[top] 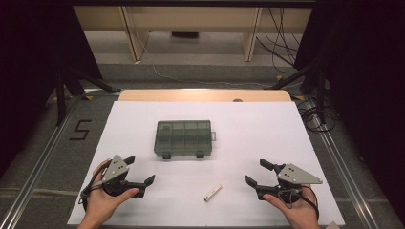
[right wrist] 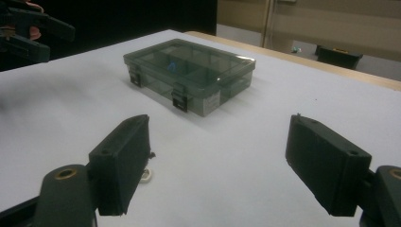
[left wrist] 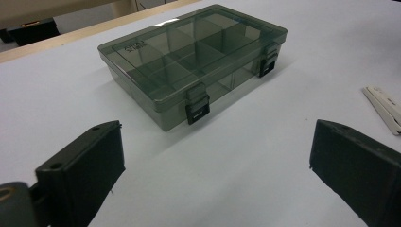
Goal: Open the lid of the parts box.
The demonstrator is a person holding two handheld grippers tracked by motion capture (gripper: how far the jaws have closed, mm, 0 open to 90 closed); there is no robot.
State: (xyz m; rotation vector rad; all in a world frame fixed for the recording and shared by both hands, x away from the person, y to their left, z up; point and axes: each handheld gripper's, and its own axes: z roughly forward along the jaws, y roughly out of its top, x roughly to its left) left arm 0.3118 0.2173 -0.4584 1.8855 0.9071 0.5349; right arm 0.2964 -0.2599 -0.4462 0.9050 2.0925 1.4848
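Currently on the white counter [top: 143, 114]: one smoky grey compartment box [top: 183, 138], lid down, both black front latches fastened, lying flat near the middle and well ahead of me. In the right tongs' view a small blue item shows through the lid in one compartment; I cannot tell what it is. One small white stick-shaped piece [top: 213, 192] lies flat between my hands, nearer my right, apart from the box. My left tongs [top: 142, 171] hover low at the near left edge, jaws spread wide, nothing between them, aimed at the box. My right tongs [top: 261, 173] hover at the near right, jaws likewise spread and empty, also facing the box.
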